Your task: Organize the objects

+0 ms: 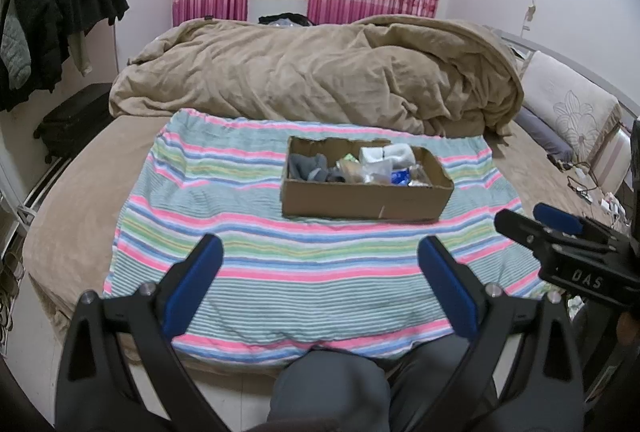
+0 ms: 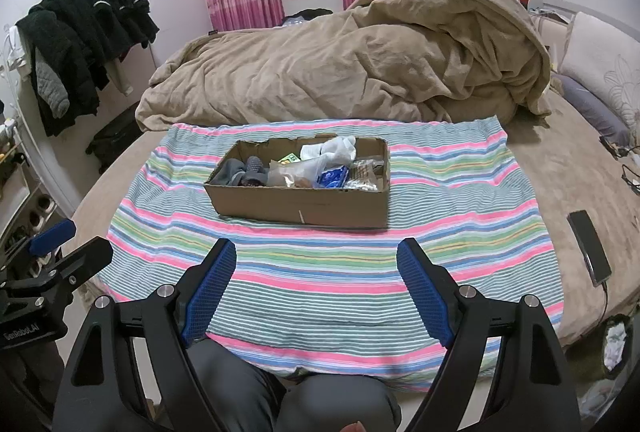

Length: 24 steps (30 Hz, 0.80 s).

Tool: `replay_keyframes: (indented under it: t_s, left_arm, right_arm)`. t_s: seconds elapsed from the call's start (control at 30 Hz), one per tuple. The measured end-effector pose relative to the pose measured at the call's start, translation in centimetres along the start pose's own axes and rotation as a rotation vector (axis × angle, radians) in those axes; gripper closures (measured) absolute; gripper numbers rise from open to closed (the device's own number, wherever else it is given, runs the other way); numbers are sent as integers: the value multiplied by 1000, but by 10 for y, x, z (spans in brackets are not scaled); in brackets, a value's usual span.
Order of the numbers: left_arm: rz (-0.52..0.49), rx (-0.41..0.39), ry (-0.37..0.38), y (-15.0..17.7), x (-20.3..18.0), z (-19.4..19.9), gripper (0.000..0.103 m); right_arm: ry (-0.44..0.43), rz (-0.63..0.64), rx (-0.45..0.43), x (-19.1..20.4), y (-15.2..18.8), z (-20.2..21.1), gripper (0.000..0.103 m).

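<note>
A brown cardboard box (image 1: 366,203) (image 2: 304,205) stands on a striped towel (image 1: 256,244) (image 2: 320,268) spread on the bed. Inside lie grey socks (image 1: 316,167) (image 2: 244,169), white socks (image 1: 394,151) (image 2: 334,147), clear plastic bags (image 2: 296,171) and a blue packet (image 2: 332,177). My left gripper (image 1: 320,252) is open and empty over the towel's near part, short of the box. My right gripper (image 2: 316,256) is open and empty, also short of the box; it shows at the right of the left wrist view (image 1: 536,220).
A crumpled tan duvet (image 1: 320,71) (image 2: 352,63) lies behind the towel. A phone (image 2: 590,248) on a cable lies on the bed at right. Pillows (image 1: 572,107) are at far right. Dark clothes (image 2: 80,39) hang at left. My knees (image 2: 280,400) are below the bed edge.
</note>
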<state>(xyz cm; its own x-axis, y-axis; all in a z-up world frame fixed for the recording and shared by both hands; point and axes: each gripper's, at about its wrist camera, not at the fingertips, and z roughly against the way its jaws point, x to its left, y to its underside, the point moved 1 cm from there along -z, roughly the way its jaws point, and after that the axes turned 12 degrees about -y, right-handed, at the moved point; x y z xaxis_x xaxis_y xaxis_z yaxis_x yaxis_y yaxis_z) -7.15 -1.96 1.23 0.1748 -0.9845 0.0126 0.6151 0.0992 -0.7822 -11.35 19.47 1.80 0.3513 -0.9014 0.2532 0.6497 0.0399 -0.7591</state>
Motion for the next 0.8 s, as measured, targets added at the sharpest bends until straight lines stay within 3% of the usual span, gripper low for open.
replay_keyframes:
  t_s: [0.8]
  left_arm:
    - [-10,27,1,3,-4,-18,4]
  right_arm:
    - [-1,-11,19,-4,5,-15,18]
